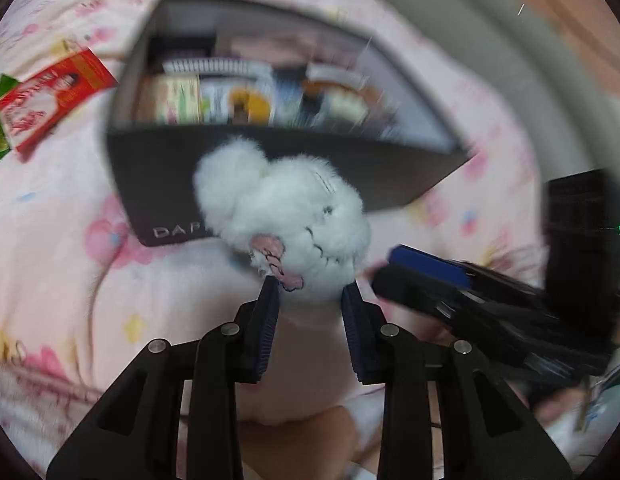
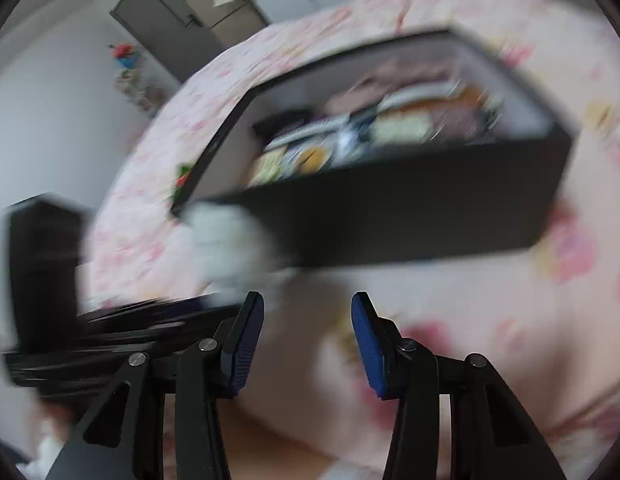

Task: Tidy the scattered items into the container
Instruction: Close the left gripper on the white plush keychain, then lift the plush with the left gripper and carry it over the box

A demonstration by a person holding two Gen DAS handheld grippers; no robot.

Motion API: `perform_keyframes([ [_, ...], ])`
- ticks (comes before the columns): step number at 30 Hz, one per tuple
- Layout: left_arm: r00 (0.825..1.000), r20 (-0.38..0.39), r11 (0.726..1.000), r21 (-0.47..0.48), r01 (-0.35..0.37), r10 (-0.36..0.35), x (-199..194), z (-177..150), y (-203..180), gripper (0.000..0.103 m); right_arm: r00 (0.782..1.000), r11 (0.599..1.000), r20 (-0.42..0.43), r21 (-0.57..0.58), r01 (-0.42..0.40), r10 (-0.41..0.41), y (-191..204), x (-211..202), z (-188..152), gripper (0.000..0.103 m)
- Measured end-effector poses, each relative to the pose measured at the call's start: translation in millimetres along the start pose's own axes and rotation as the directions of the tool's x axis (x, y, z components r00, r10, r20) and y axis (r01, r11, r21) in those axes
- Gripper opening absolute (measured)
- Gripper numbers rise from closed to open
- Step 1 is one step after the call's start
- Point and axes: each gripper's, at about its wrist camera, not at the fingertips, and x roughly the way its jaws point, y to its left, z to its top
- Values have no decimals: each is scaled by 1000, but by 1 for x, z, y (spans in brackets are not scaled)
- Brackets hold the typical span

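Two grippers are over a bed spread with a pink floral sheet [image 1: 62,280]. The left gripper [image 1: 310,292] has its jaws clamped on a white fluffy plush toy [image 1: 282,208] — the blue pads [image 1: 268,320] press on its lower end, by a pink embroidered patch. The toy stands up from the fingertips toward 12 o'clock, in front of the near wall of a black box [image 1: 158,184] that bears pale lettering. The box is open on top and already holds a jumble of packets and a spiral-bound pad, too blurred to name. At 10 o'clock from the box, on the sheet, lies a red packet [image 1: 50,100] with a green one just beside it.

The right gripper [image 2: 308,320] has its jaws apart with nothing between them; only the sheet shows in the gap. From its camera the black box sits at 12 to 1 o'clock, and the plush toy shows as a white smear at 10 o'clock, against the box's near corner. In the left wrist view, the right gripper enters at 3 o'clock — near the toy, not touching it.
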Motion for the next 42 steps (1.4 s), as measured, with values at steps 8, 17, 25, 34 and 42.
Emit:
perform_keyframes([
  [8, 993, 44, 987, -116, 110, -106, -4, 2, 27, 39, 999, 997, -32, 65, 40, -38, -10, 15, 0, 41],
  [17, 977, 169, 954, -249, 168, -128, -17, 4, 53, 42, 984, 1000, -177, -10, -14, 12, 13, 52, -9, 41],
  [25, 965, 262, 920, -376, 114, -12, -29, 4, 76, 42, 999, 997, -32, 76, 22, -20, -6, 37, 3, 41],
  [34, 971, 236, 898, -421, 125, -25, -14, 9, 90, 33, 985, 989, -111, 76, -127, 135, 2, 54, 3, 41],
  [42, 973, 182, 930, -311, 194, -142, -11, 5, 72, 24, 996, 994, -8, 73, -87, 88, -4, 34, 12, 19],
])
